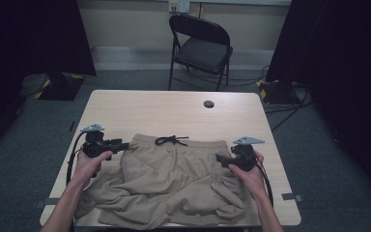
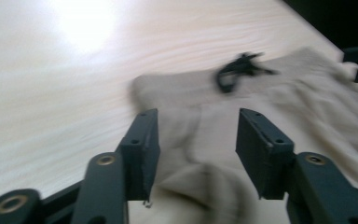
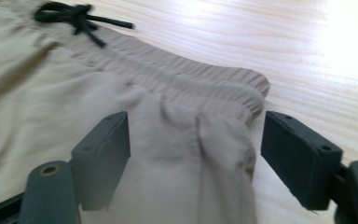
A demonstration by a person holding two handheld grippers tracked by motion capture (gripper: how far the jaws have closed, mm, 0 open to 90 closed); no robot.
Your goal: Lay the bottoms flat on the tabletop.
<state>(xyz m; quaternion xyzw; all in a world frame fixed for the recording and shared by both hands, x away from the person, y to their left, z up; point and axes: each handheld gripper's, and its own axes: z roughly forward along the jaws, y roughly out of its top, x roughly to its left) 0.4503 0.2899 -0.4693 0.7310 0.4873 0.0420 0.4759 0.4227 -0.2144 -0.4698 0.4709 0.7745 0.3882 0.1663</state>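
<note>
No readable writing or brand anywhere. Beige shorts point(image 1: 169, 183) w/ black drawstring point(image 1: 171, 140) lie crumpled, lower centre of the high view, on a light wood counter point(image 1: 140, 111); dark grommet hole point(image 1: 208, 104) upper right of counter. Left tool point(image 1: 125, 144) at waistband's left corner, jaws apart, fabric between but not pinched. Right tool point(image 1: 219, 158) at right corner, jaws apart around the cloth, no pinch. Room: grey carpet, black folding chair point(image 1: 200, 48) top centre, cables on the floor at right.
</note>
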